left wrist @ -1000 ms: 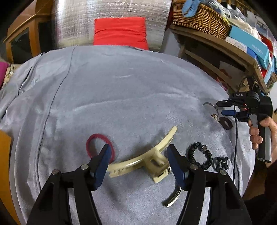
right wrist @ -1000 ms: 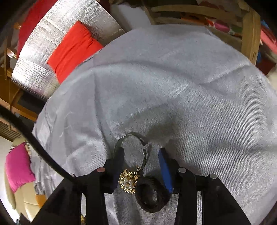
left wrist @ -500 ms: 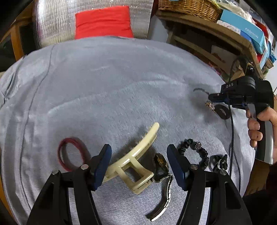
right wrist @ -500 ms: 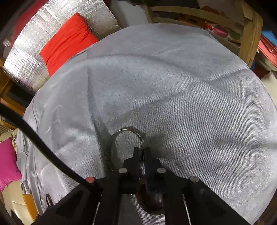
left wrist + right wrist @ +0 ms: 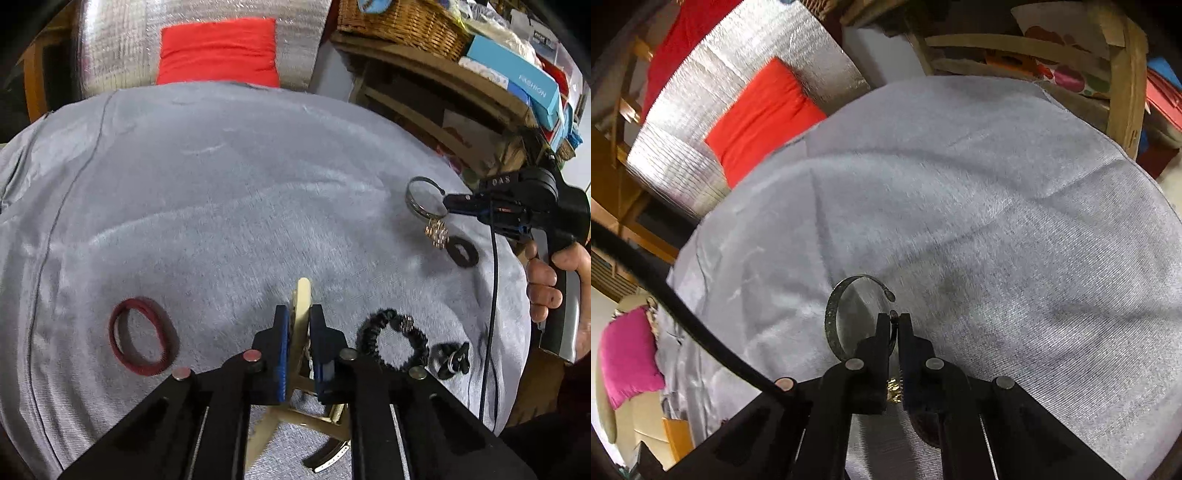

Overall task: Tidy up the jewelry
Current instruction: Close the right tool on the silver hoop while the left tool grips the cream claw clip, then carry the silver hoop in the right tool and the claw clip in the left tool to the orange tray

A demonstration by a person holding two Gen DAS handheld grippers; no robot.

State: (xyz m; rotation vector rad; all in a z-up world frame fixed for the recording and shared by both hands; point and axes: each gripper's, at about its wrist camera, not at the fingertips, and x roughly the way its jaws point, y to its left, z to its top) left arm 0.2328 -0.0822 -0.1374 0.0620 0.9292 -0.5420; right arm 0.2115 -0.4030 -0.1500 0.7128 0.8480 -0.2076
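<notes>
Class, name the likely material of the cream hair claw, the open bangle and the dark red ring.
Cream hair claw: probably plastic, smooth and matte.
Open bangle: looks like metal, a thin dark band with a speckled sheen.
Dark red ring: seemingly fabric-covered elastic, dull and fuzzy.

A cream hair claw clip (image 5: 301,314) stands pinched on edge; a silver open bangle (image 5: 424,197) with a gold charm (image 5: 437,232) hangs lifted above the grey cloth.
</notes>
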